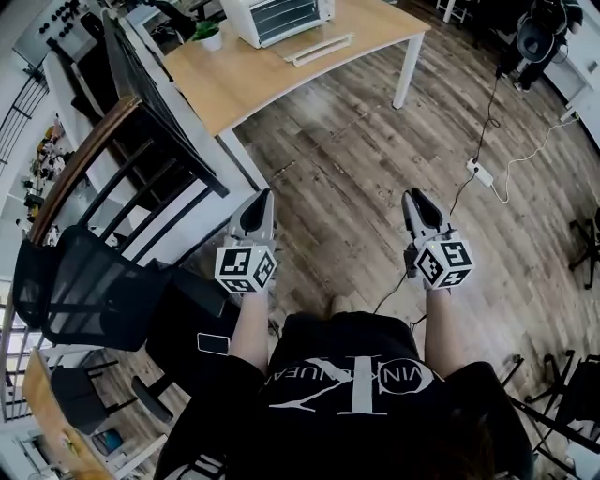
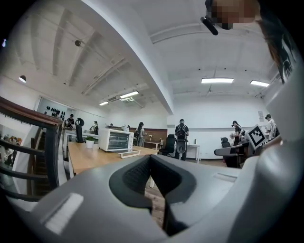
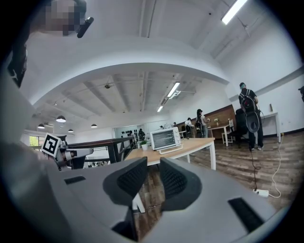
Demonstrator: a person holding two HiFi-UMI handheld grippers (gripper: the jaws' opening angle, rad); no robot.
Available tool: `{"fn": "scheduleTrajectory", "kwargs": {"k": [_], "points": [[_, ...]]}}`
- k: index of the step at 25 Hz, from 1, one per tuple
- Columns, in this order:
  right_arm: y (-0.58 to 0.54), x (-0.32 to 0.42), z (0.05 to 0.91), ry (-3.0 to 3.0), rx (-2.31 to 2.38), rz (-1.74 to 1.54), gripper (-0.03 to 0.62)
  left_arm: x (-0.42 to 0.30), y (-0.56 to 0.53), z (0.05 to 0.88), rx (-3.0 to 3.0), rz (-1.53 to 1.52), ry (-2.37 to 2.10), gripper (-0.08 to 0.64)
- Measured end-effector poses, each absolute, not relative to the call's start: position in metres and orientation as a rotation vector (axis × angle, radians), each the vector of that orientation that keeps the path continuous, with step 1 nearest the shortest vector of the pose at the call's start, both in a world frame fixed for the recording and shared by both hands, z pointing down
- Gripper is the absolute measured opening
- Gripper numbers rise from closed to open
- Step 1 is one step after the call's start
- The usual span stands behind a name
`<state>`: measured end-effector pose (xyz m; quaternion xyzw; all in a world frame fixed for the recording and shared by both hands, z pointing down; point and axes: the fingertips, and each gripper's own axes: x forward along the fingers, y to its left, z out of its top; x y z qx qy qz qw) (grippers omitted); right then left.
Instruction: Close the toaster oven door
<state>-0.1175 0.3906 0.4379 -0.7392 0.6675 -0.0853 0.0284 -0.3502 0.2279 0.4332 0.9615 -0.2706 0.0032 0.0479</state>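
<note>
We hold two grippers above the wooden floor (image 1: 356, 159): the left gripper (image 1: 262, 197) closed and empty, the right gripper (image 1: 413, 195) slightly parted, gripping nothing. One toaster oven (image 1: 281, 17) sits well ahead on one surface (image 1: 272, 84), its door (image 1: 320, 48) folded down

White toaster oven (image 1: 281, 17), pale wood table (image 1: 272, 84), brown plank floor (image 1: 356, 178), black mesh chair (image 1: 84, 291), green potted plant (image 1: 206, 31)
</note>
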Motion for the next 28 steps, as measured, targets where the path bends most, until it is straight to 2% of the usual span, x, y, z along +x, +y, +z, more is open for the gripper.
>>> {"fn": "scheduleTrajectory", "kwargs": {"k": [2, 9, 28], "points": [[0.390, -0.108, 0.440, 2.064, -2.251, -0.284, 0.125, -0.335, 0.230, 0.436, 2.943, 0.027, -0.798, 0.011], [0.390, -0.090, 0.446, 2.071, -2.237, -0.320, 0.186, -0.314, 0.226, 0.436, 2.946, 0.058, -0.776, 0.011], [0.337, -0.043, 0.456, 2.062, -2.263, -0.341, 0.207, -0.261, 0.173, 0.450, 2.938, 0.067, -0.734, 0.012]]}}
